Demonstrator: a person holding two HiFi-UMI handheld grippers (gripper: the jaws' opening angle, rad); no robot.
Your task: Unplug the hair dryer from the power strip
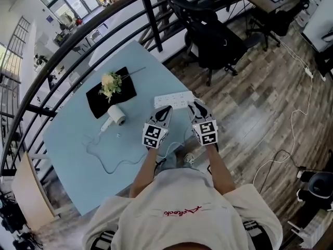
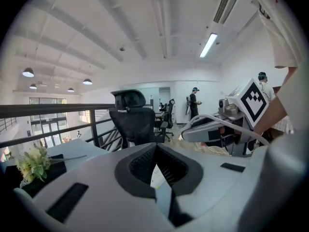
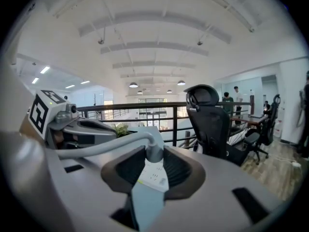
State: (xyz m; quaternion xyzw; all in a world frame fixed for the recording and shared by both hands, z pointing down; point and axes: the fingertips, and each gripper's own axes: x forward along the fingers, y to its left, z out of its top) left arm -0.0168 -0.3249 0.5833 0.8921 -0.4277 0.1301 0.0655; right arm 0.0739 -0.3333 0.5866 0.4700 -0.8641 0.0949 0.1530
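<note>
1. Right tool (image 3: 154, 148): its jaws stand apart and are clamped on the grey plug (image 3: 153, 153), one pad against each side. The prongs are hidden.
2. Cable (image 3: 96, 146): grey, it leaves the top of the plug and arcs away toward the left tool (image 1: 165, 109).
3. Left tool: its jaws are closed together at the tips with nothing between them. It is held just beside the right tool, both pointing away from the person.
4. Power strip (image 1: 174, 100): white, it lies flat on the surface (image 1: 78, 155), directly under and just ahead of both tools' tips. The right gripper view shows it through the gap below the plug.
5. Hair dryer (image 1: 115, 116): white, it lies on its side on the light blue surface, to the left of the left tool and apart from it. Its cord runs in loose loops toward the near edge.
6. Black mat (image 1: 99, 100): it lies just beyond the hair dryer and carries a bunch of pale flowers (image 1: 110, 84).
7. Surroundings: a black office chair (image 1: 213, 35) stands on the wooden floor beyond the surface, and a dark railing (image 1: 78, 30) curves behind it.
</note>
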